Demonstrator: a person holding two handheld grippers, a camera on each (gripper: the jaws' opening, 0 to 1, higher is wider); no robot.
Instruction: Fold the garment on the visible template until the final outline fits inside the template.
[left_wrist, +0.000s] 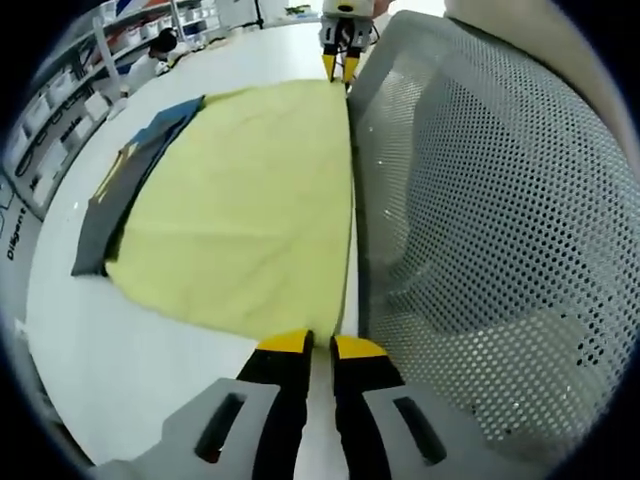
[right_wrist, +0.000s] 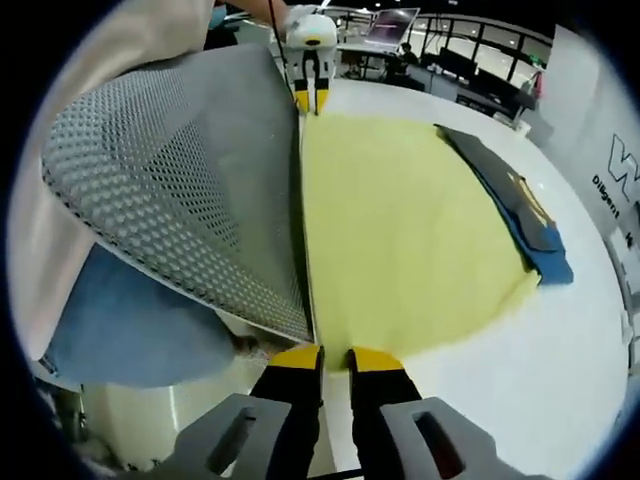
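A white table (left_wrist: 120, 370) spans the left gripper view, with a yellow garment (left_wrist: 250, 210) at frame centre over a dark template (left_wrist: 125, 190) (blue edge showing). Perforated grey mesh (left_wrist: 480, 190) covers the right. The left gripper (left_wrist: 320, 345), jaws narrow, touches the garment's lower edge; the right gripper (left_wrist: 340, 68), also narrow, meets its top.

A grey perforated panel (left_wrist: 480, 200) is raised along one long edge of the yellow garment (left_wrist: 250, 210), and passage on that side is blocked. Bare white table (left_wrist: 110, 370) is left open at the garment's near edge and beyond its far side. A stack of grey and blue templates (right_wrist: 520, 200) is partly covered there. Shelving (left_wrist: 60, 110) is seen well beyond the table.
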